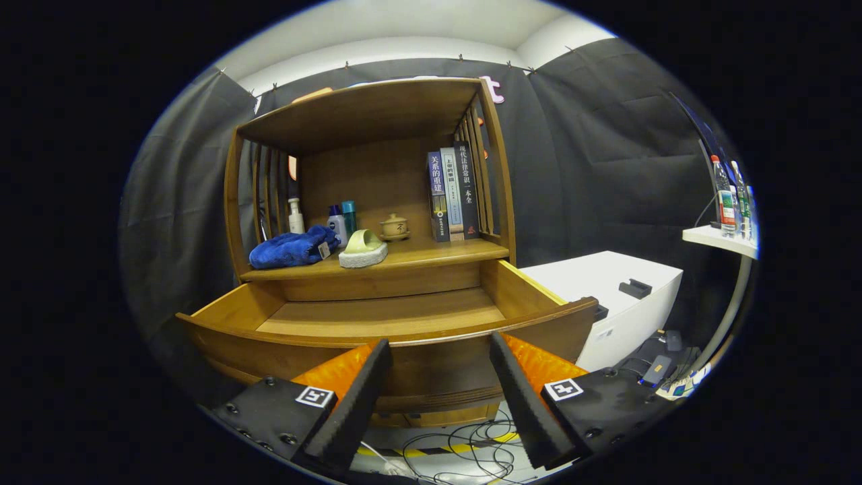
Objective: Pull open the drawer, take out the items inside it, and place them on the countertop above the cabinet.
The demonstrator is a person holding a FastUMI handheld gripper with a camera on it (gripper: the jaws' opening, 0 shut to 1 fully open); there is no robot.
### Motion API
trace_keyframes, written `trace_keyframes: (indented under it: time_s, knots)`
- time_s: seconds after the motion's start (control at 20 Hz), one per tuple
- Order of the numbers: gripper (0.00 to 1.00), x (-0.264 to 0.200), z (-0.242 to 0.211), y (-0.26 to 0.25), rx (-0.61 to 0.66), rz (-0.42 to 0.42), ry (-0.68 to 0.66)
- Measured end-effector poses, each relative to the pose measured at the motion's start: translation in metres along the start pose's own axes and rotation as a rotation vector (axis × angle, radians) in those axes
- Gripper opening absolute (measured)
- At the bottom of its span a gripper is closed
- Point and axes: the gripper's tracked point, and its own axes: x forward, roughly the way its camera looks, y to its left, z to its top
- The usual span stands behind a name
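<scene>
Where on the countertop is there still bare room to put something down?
Bare wood lies on the countertop in front of the books, right of the sponge. The left is crowded: blue towel, bottles, teapot. The open gripper is at the drawer front.

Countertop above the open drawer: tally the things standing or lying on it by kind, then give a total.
Books, upright: 3
Bottles, including the pump bottle: 3
Blue towel: 1
Sponge: 1
Lidded cup: 1
Total: 9
The drawer shows a bare floor; the fingers are spread apart before its front, holding nothing.
</scene>
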Motion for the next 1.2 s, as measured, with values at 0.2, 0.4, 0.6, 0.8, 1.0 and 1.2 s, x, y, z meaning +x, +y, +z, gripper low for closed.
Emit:
trace_keyframes:
  time_s: [0.2, 0.4, 0.6, 0.8, 1.0, 1.2]
  knots:
    - [0.97, 0.021, 0.008, -0.001, -0.029, 0.000, -0.008]
    - [0.98, 0.032, 0.010, 0.002, -0.008, -0.001, -0.004]
    - [0.98, 0.049, 0.015, 0.003, -0.013, -0.007, 0.011]
    - [0.98, 0.069, 0.023, 0.005, 0.018, -0.015, 0.020]
    - [0.98, 0.086, 0.025, 0.007, -0.003, -0.018, 0.024]
    - [0.98, 0.100, 0.028, 0.008, -0.015, -0.022, 0.032]
